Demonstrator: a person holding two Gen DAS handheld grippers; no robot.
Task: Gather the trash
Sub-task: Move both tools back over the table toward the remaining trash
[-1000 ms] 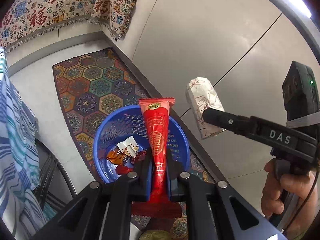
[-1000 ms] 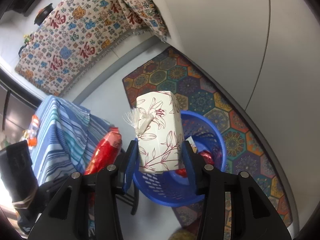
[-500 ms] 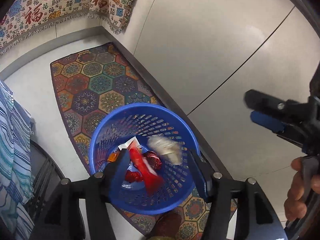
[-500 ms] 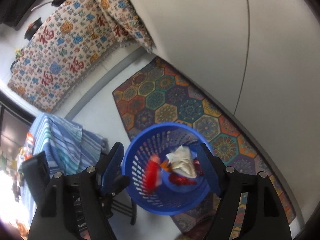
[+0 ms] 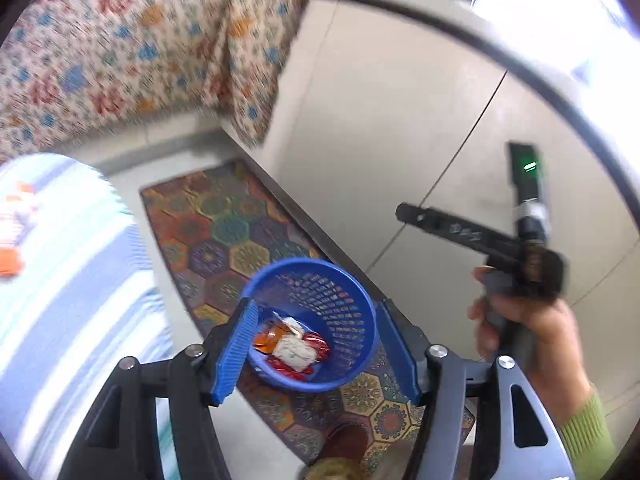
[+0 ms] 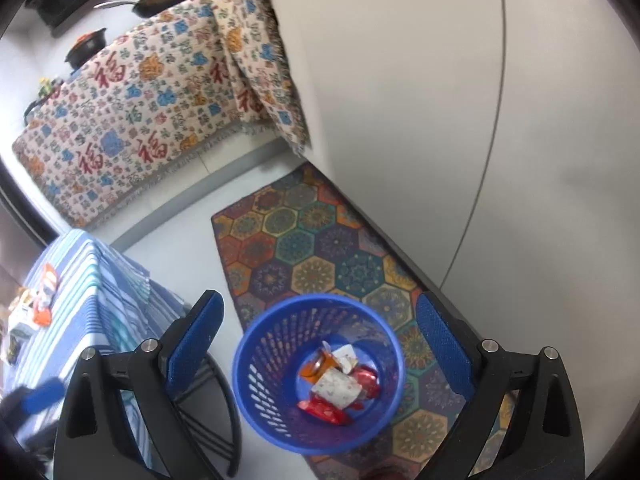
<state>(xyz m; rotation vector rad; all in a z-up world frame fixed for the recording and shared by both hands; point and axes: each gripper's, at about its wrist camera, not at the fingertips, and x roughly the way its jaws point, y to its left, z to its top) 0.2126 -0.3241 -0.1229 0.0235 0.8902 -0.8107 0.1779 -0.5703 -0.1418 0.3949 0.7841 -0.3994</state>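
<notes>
Across the floor at twelve o'clock runs a multicoloured hexagon-patterned rug (image 6: 316,252), and at nine o'clock stands a table under a blue-and-white striped cloth (image 6: 92,280) with orange-and-white wrappers (image 6: 44,296) lying on it. At six o'clock sits a round blue perforated plastic basket (image 6: 272,364) holding a white floral paper carton (image 6: 338,388) and red foil wrappers (image 6: 324,410). Both the left gripper (image 5: 316,344) and the right gripper (image 6: 316,344) hang over it, jaws spread wide and empty. Dropping looks finished; next likely comes a swing toward the table's wrappers.
</notes>
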